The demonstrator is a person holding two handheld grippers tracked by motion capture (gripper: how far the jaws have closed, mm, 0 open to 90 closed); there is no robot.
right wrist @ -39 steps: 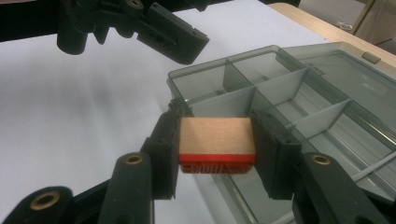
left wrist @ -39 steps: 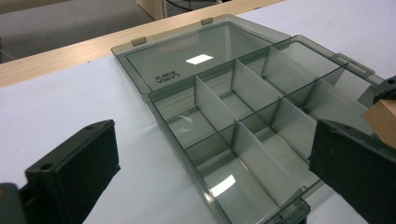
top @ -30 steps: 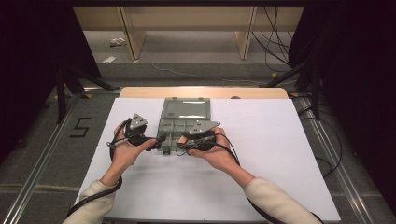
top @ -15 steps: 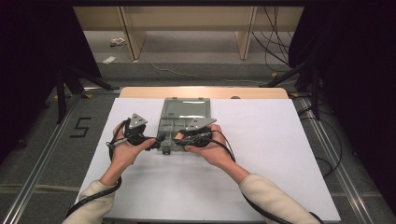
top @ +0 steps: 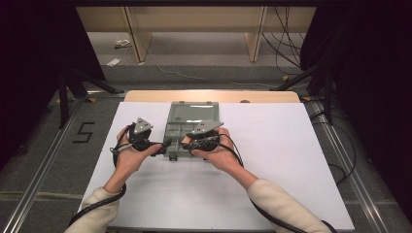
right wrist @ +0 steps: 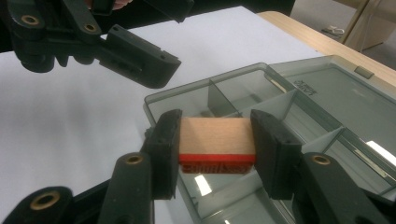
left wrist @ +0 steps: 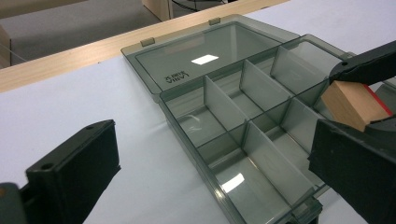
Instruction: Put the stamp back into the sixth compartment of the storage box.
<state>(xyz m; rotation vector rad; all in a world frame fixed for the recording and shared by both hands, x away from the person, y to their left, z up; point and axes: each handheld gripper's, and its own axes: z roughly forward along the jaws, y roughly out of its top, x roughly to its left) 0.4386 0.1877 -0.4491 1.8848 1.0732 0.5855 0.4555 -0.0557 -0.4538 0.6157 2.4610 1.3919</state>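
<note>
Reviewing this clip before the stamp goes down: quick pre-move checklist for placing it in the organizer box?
1. Right hand-held gripper shut on the wooden stamp, pads on both ends: ok.
2. Stamp level, red base down: ok.
3. Organizer box lid lying open flat: ok.
4. Compartments in sight empty: ok.
5. Left hand-held gripper open, holding nothing, at the box's near corner: ok.
6. Stamp fits the compartment under it: cannot tell.
</note>
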